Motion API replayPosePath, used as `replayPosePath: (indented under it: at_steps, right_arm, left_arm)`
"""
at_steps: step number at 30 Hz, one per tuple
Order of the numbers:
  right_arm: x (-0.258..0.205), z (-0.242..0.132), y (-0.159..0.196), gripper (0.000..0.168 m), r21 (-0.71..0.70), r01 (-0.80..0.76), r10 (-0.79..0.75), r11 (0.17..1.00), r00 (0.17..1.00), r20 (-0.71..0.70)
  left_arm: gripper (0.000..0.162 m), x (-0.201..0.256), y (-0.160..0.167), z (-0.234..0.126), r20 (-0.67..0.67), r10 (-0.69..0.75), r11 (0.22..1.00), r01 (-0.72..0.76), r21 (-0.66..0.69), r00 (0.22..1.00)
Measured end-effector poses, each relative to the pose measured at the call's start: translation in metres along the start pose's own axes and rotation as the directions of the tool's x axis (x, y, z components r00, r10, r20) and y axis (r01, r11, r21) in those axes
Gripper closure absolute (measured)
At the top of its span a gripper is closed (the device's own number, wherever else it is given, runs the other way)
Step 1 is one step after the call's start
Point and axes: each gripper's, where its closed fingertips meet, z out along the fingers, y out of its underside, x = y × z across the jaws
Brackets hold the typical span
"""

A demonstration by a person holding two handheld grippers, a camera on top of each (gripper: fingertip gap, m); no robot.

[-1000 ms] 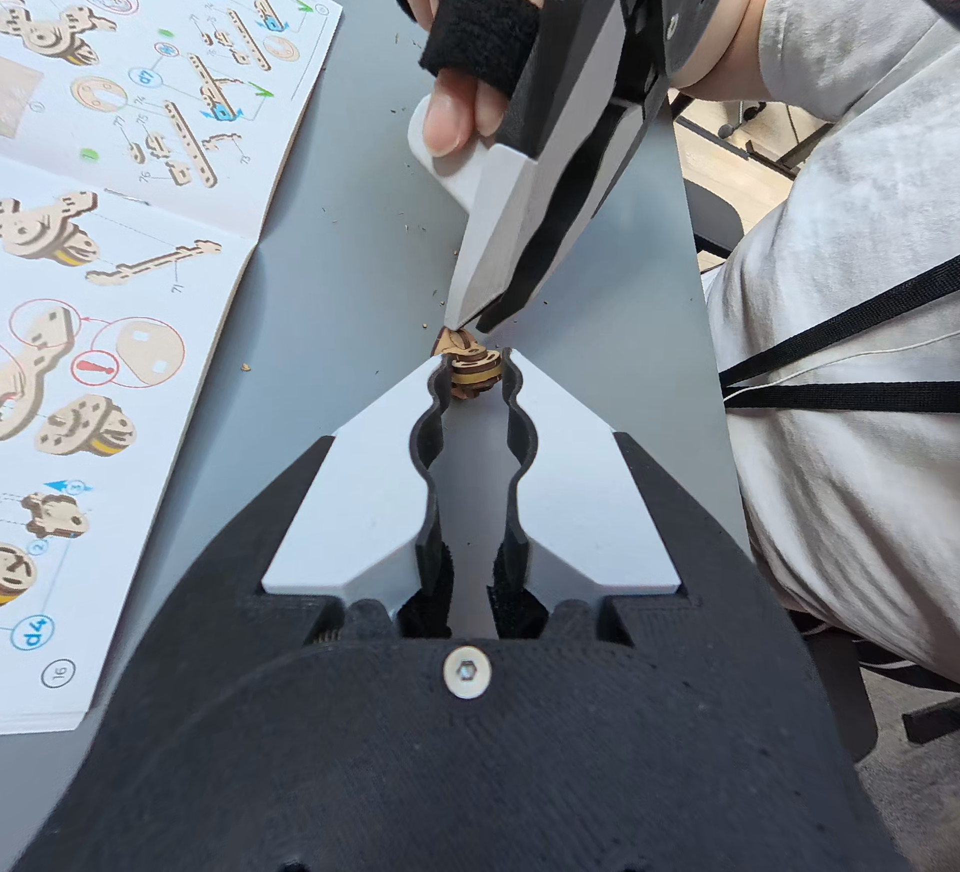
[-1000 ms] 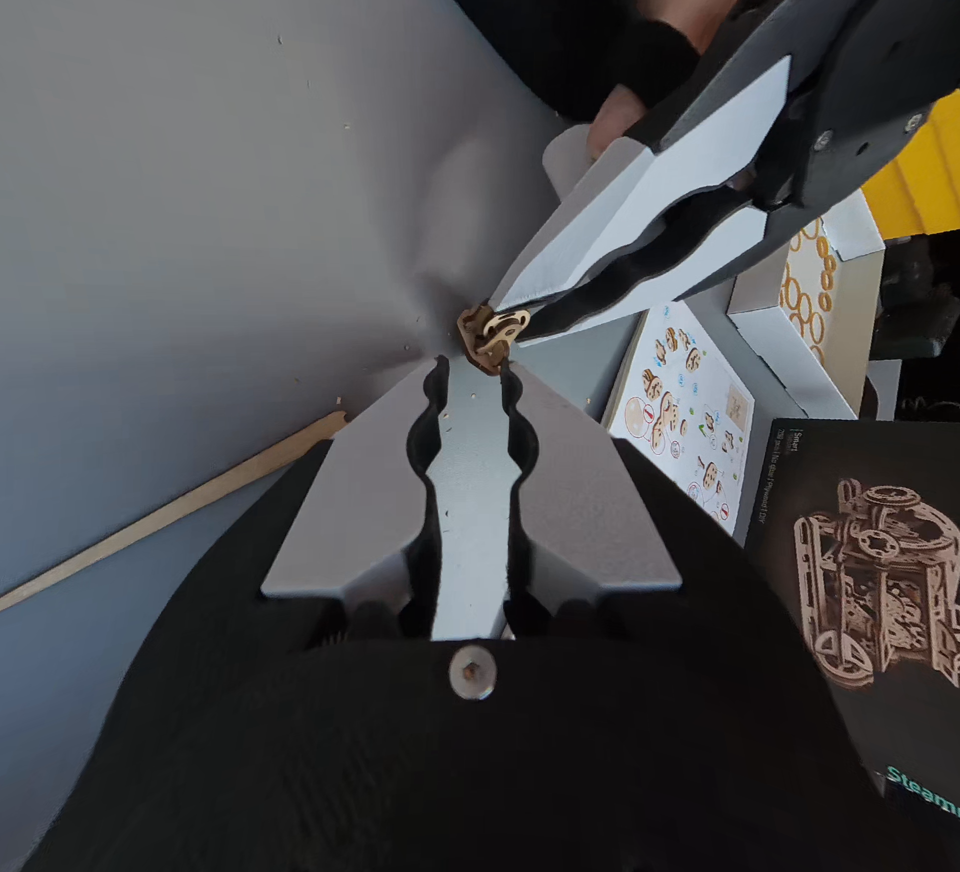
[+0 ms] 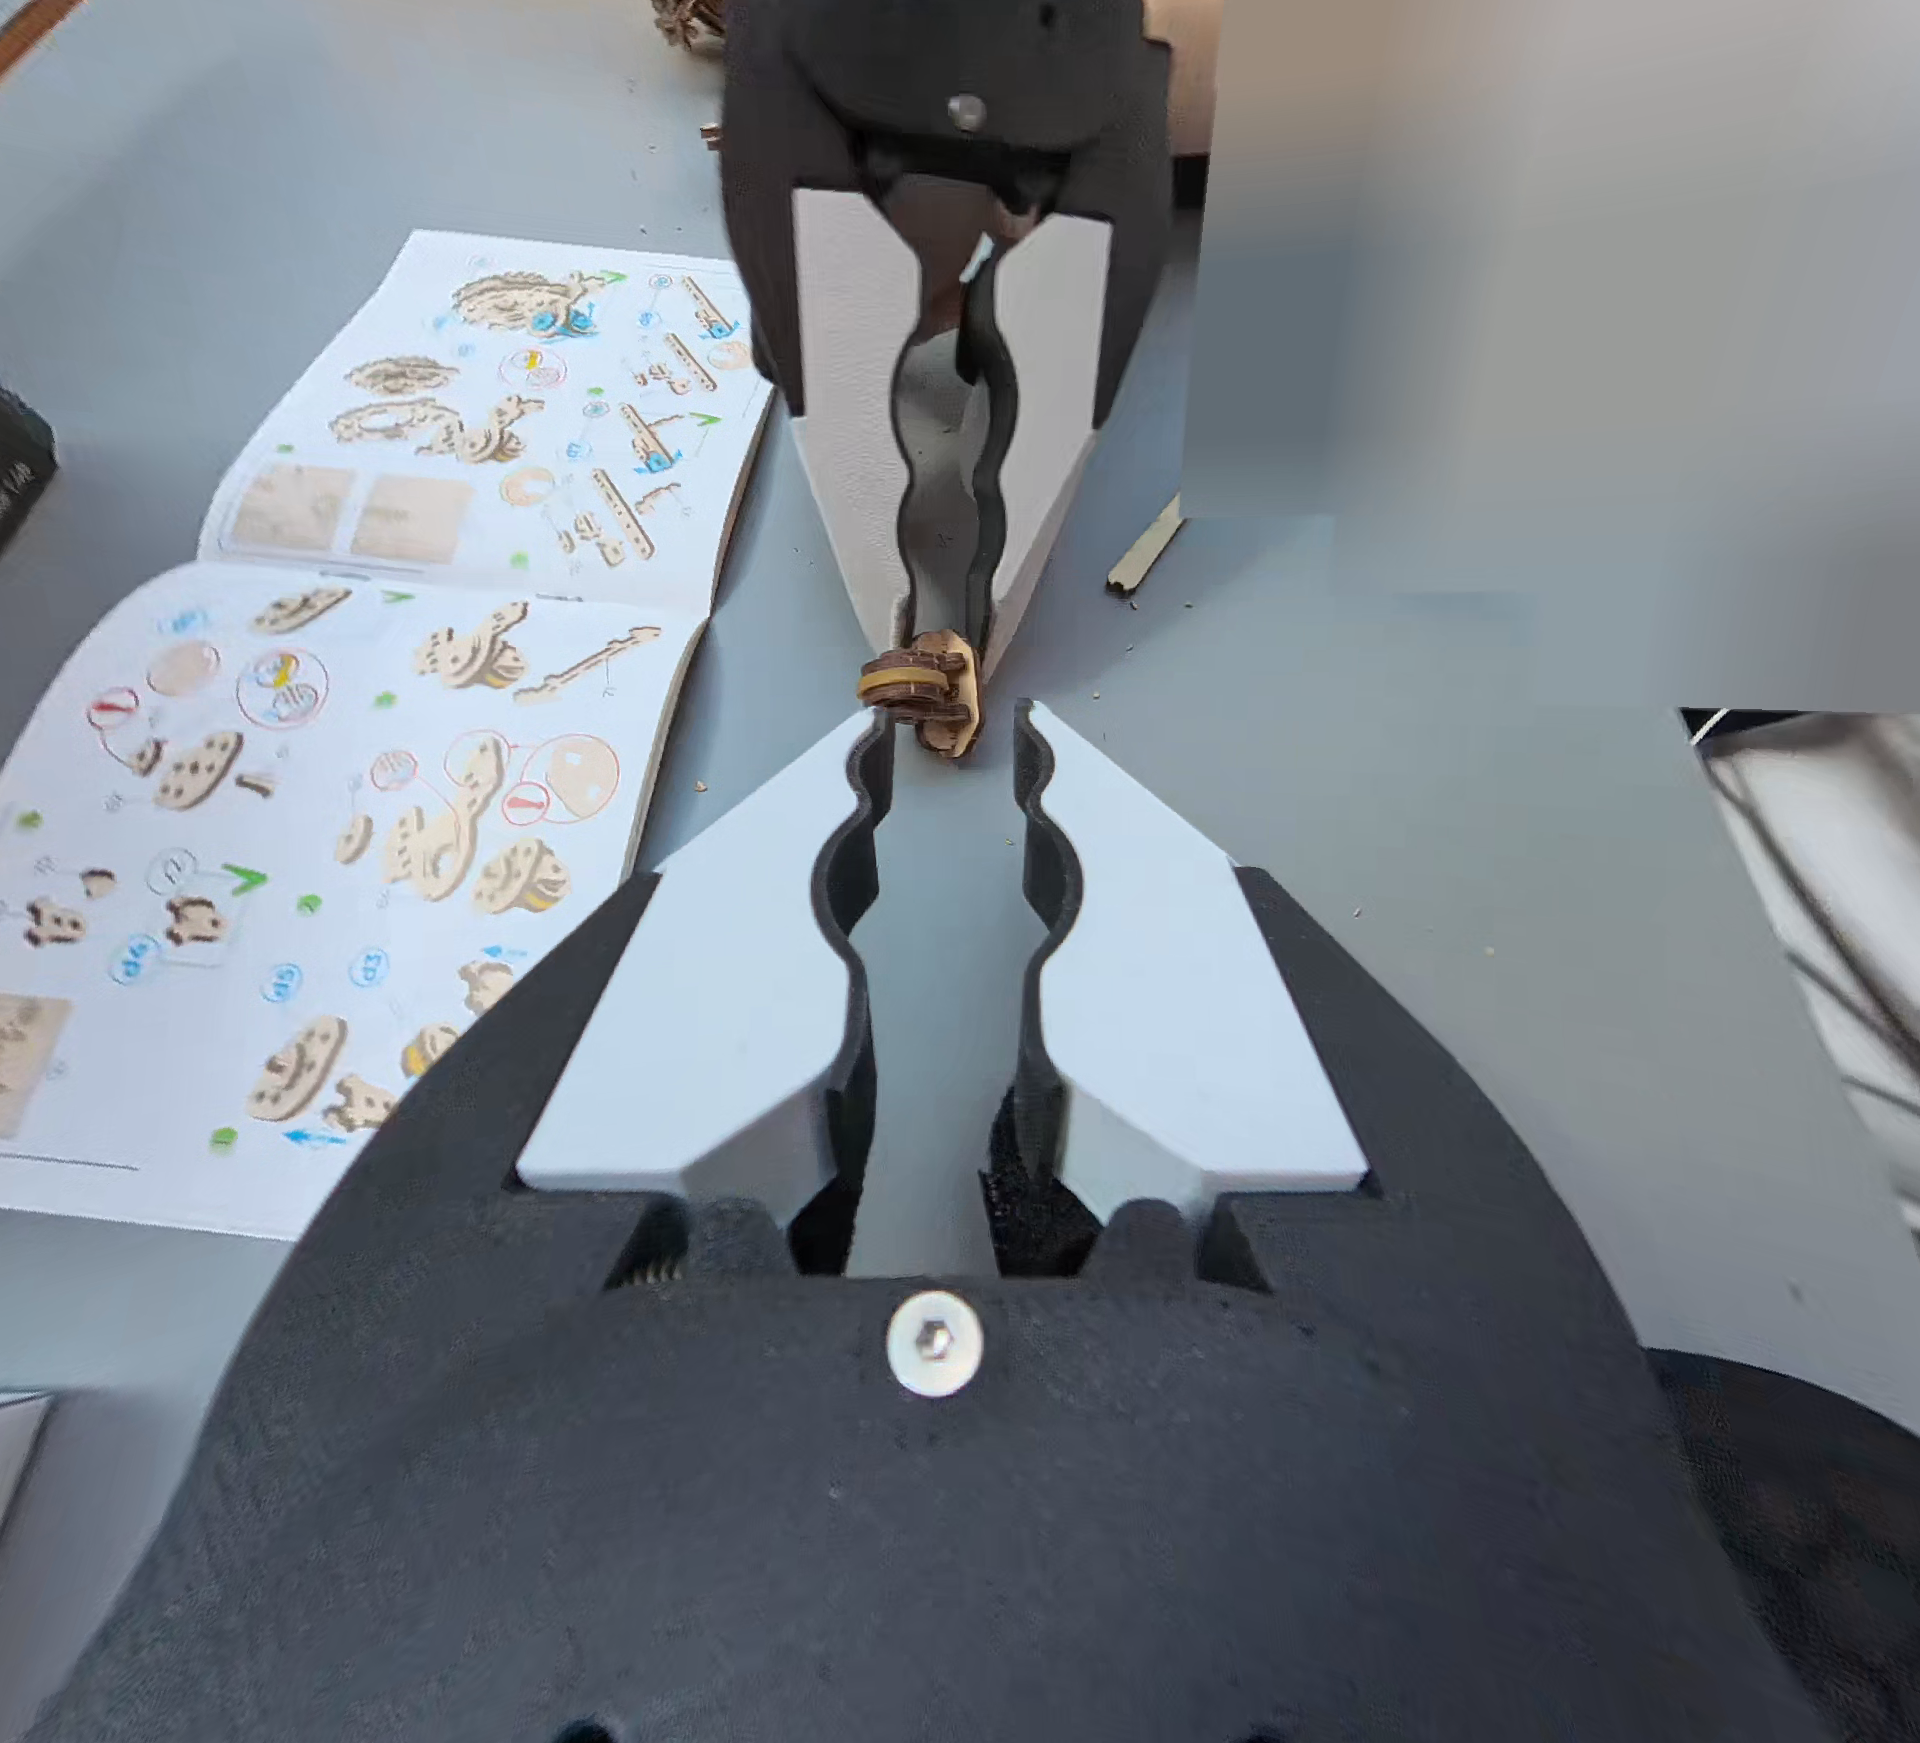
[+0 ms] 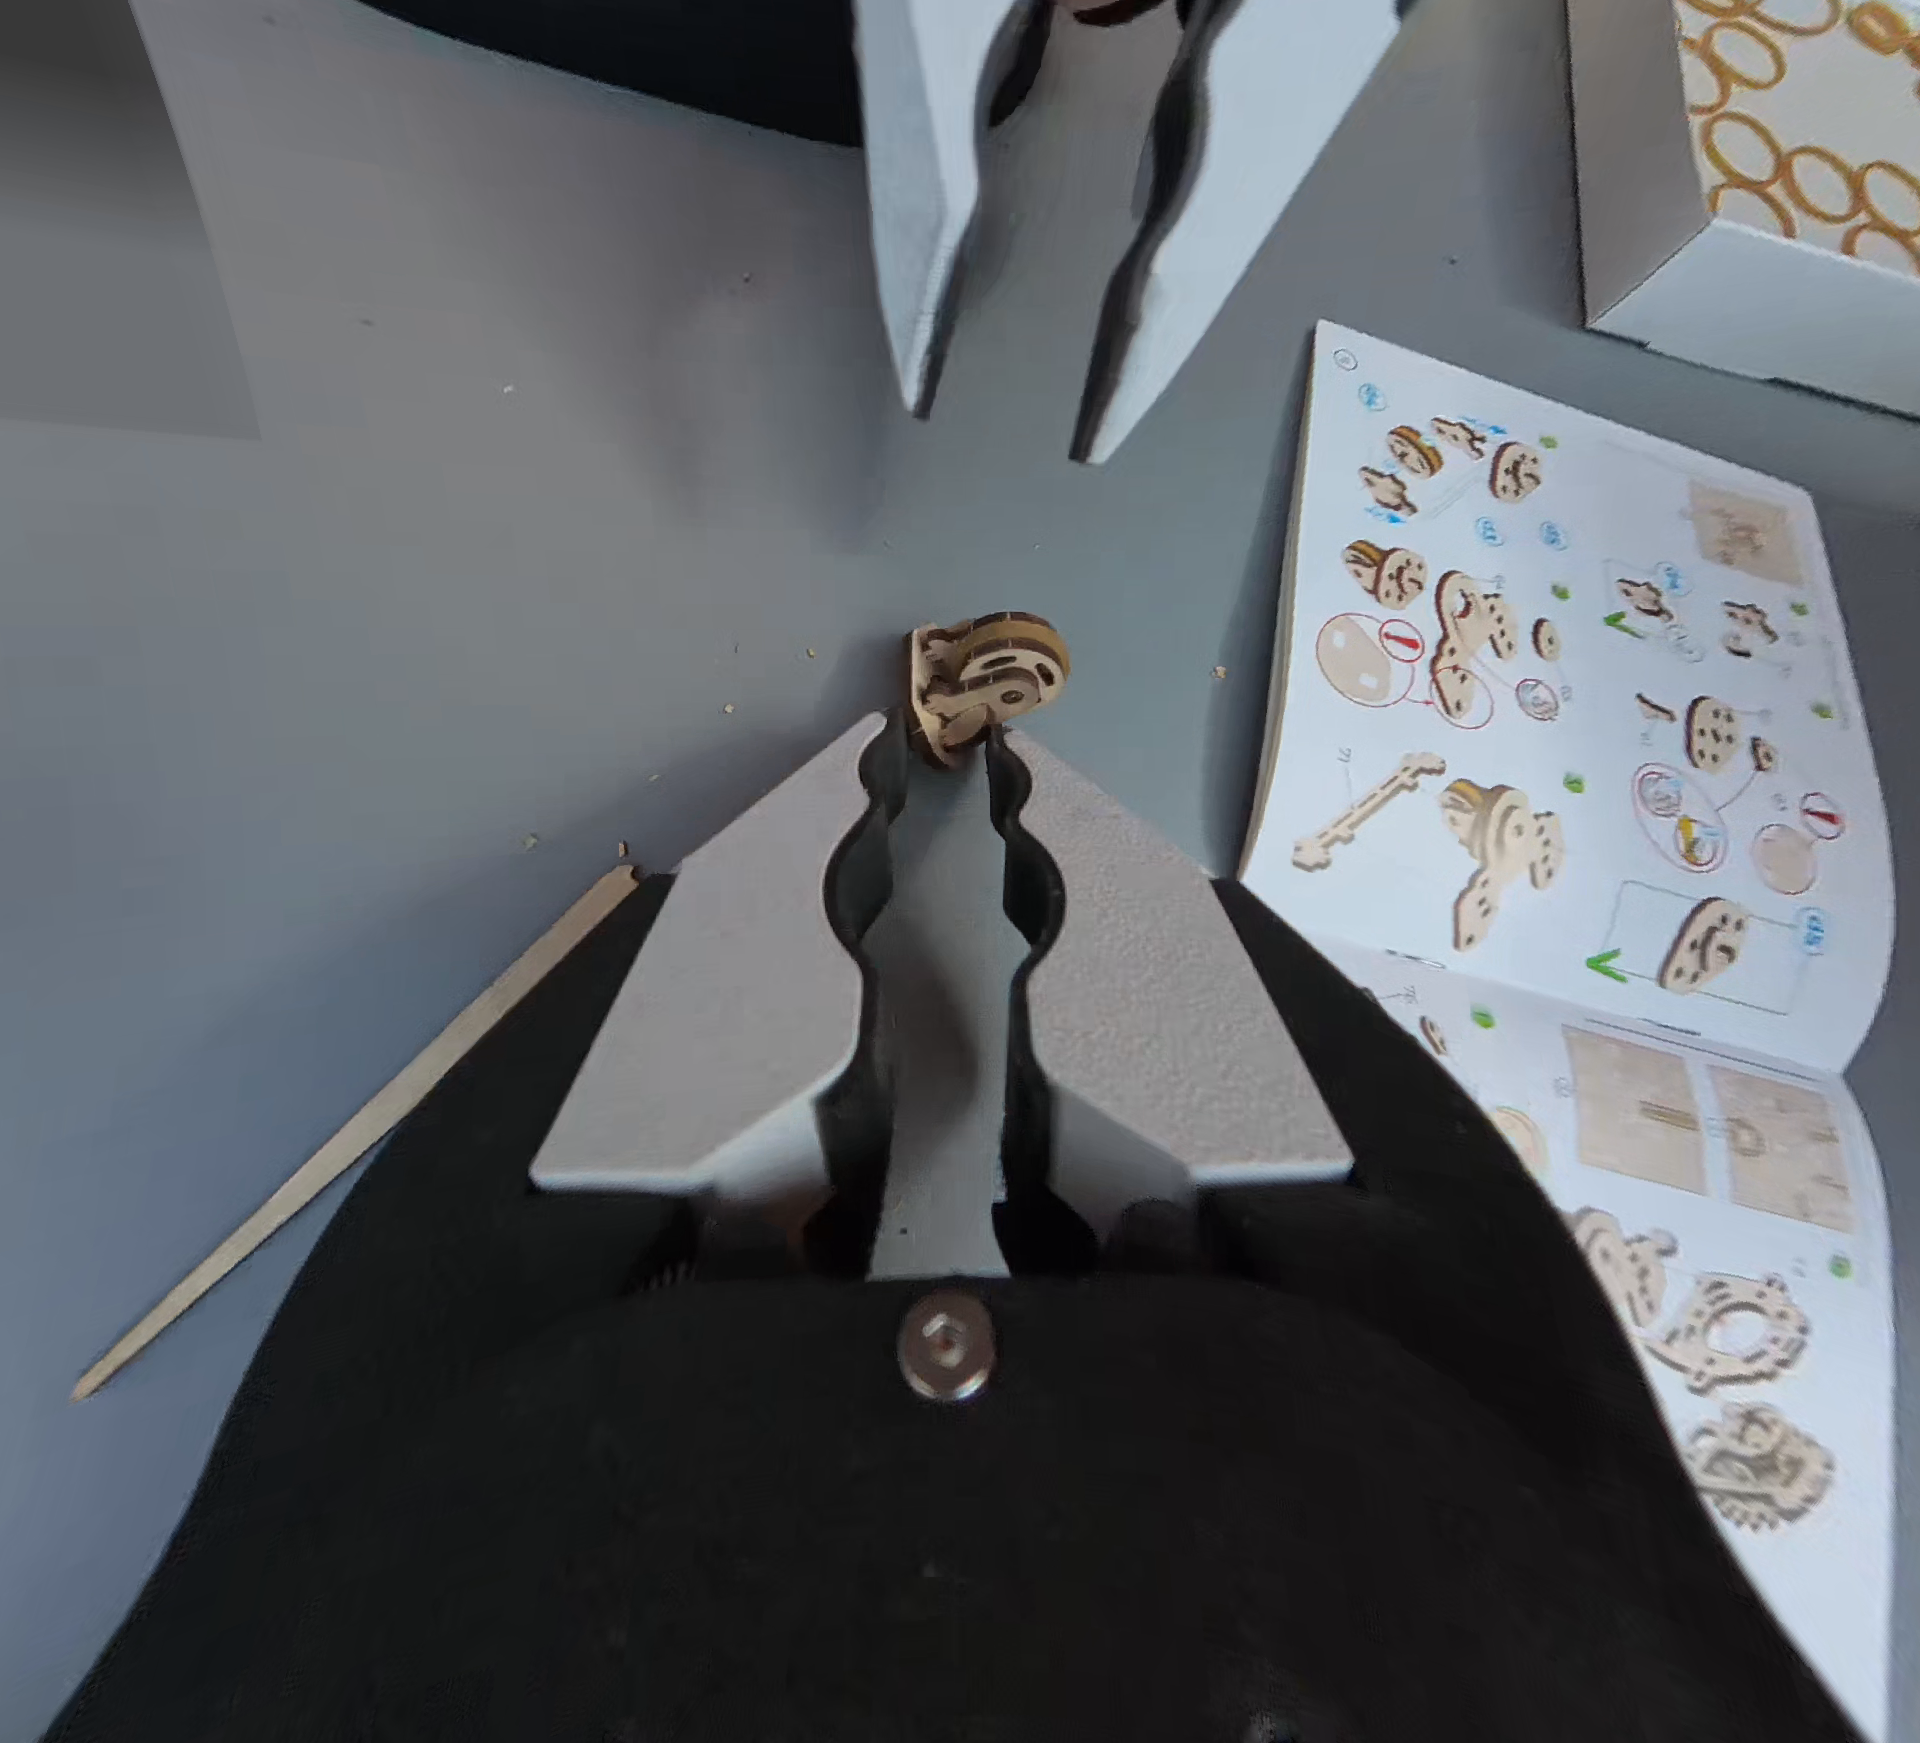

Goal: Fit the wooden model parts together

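Wooden sub-assembly (image 3: 925, 691) sits dead ahead of your left gripper (image 3: 951, 727) in the left wrist view, just past the tips, over the grey table (image 3: 416, 135); left jaws apart, nothing held. Right gripper (image 3: 940, 628) opposite, tips pinched on the part's far side. Right wrist view: part (image 4: 982, 680) clamped at your right gripper (image 4: 940, 737) tips, disc axis roughly L-R; left gripper (image 4: 997, 431) farther off, empty. Booklet (image 4: 1558, 706) to the right. Left closes the gap next, prob.
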Motion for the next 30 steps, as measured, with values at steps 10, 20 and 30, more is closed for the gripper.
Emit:
replayPosePath:
  at_steps: [10, 20, 30]
  right_arm:
    - [-0.002, 0.001, -0.001, 0.156, 0.078, -0.245, 0.232, 0.966, 0.961, 0.151]
    - [0.001, 0.004, -0.001, 0.156, 0.067, -0.294, 0.279, 0.954, 0.945, 0.173]
    - [0.009, -0.001, 0.005, 0.15, -0.049, 0.017, -0.019, 0.999, 0.999, -0.047]
  left_arm:
    - [0.143, -0.008, 0.031, 0.03, 0.129, 0.17, 0.961, -0.135, -0.243, 0.977]
    - [0.149, -0.008, 0.032, 0.036, 0.136, 0.22, 0.948, -0.179, -0.264, 0.966]
    - [0.15, -0.01, 0.032, 0.035, 0.15, 0.212, 0.95, -0.168, -0.264, 0.966]
